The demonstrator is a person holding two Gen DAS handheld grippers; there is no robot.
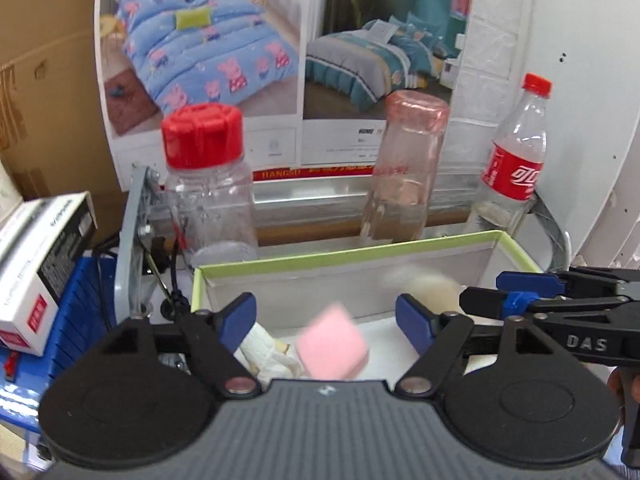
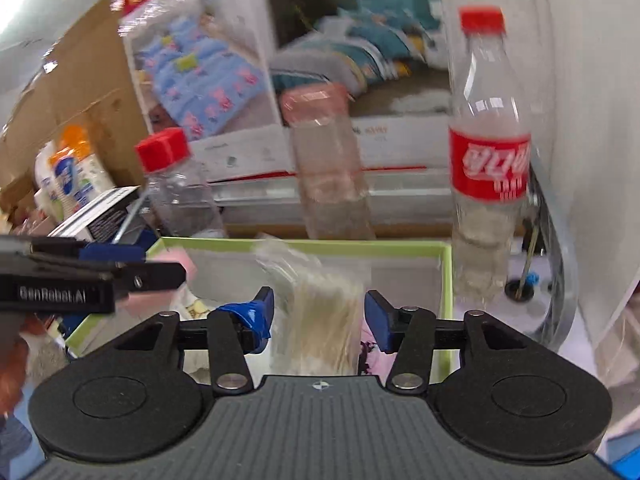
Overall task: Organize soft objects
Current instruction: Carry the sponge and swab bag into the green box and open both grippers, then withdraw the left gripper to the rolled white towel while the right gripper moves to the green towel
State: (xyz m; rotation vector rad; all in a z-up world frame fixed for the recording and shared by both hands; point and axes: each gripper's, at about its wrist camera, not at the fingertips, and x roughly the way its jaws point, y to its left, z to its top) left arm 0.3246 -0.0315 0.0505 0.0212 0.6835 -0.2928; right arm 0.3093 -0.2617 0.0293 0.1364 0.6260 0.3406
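A white box with a green rim [image 1: 344, 256] lies in front of both grippers. My left gripper [image 1: 326, 312] is open over the box's left part. A pink sponge block [image 1: 332, 346], blurred and tilted, sits between and below its blue pads, and neither pad touches it. Cream soft items [image 1: 264, 348] lie in the box beside it. My right gripper [image 2: 320, 312] is over the box's right part. A blurred clear packet of cream strands [image 2: 324, 320] stands upright between its pads, with a small gap on each side. The right wrist view shows the left gripper [image 2: 160, 264] at the left edge.
Behind the box stand a clear jar with a red lid [image 1: 208, 184], a clear bottle with a pink cap [image 1: 404, 176] and a cola bottle [image 1: 516, 160]. A bedding poster [image 1: 280, 40] leans at the back. A carton [image 1: 40, 256] rests on a blue crate at left.
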